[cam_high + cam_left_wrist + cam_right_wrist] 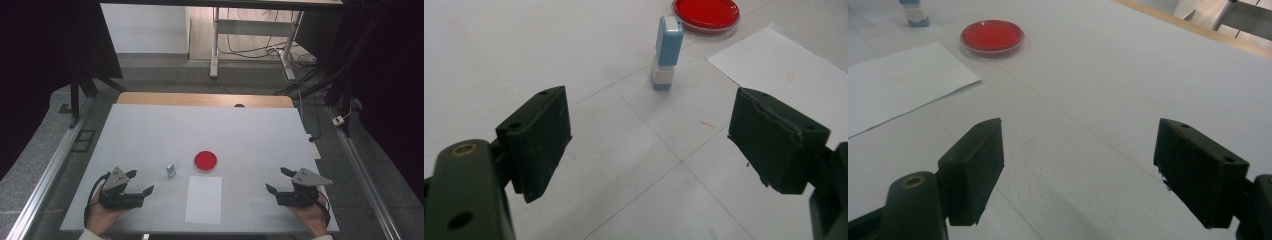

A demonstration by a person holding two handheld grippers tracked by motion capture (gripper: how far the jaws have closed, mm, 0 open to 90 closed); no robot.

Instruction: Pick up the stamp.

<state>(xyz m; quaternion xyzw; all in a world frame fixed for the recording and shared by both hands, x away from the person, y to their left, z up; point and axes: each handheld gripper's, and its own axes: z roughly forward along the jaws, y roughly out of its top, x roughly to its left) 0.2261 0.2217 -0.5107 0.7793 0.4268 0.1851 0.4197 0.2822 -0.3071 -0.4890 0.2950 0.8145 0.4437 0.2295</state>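
Both grippers, left gripper and right gripper, are gaping wide, holding nothing; small blue-and-white plastic stamp is standing upright, long axis vertical, near round red ink dish; no writing readable.

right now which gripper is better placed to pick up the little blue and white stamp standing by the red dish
Left. The small blue and white upright stamp stands just ahead of the open left gripper, roughly between its jaws in the left gripper view. The open right gripper sits across the white paper sheet, farther off.
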